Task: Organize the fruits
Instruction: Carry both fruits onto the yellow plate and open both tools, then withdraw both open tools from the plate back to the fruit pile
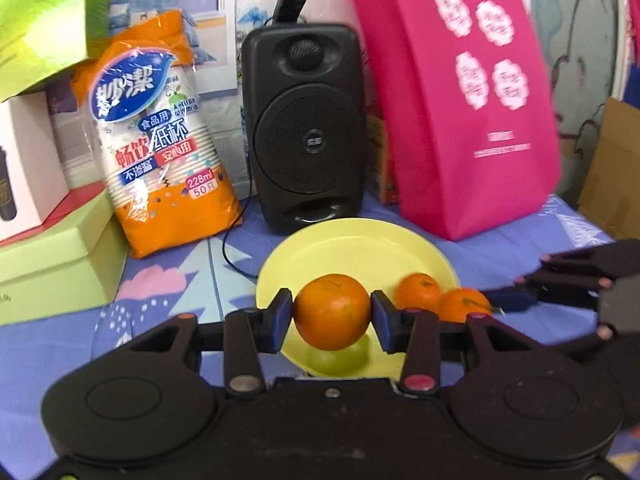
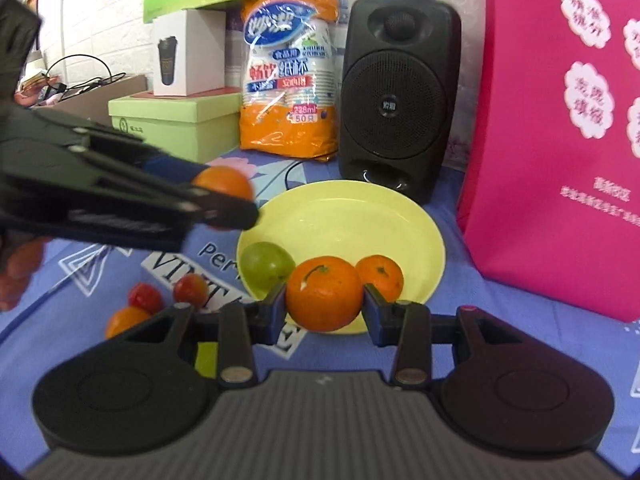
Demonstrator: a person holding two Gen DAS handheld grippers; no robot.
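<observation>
Over the yellow plate (image 1: 360,248) my left gripper (image 1: 332,312) pinches an orange (image 1: 332,310); my right gripper (image 2: 325,304) pinches a second orange (image 2: 324,294) at the plate's near edge. On the plate: green fruit (image 2: 266,263), small orange (image 2: 380,276). Loose on the cloth at left: two red fruits (image 2: 146,297), one orange piece (image 2: 124,320). Behind: black speaker (image 1: 306,128), pink bag (image 1: 472,100), cup pack (image 1: 160,148) marked "228ml 50", green box (image 2: 176,120).

Black speaker (image 1: 304,128) (beside pink bag (image 1: 460,100))
</observation>
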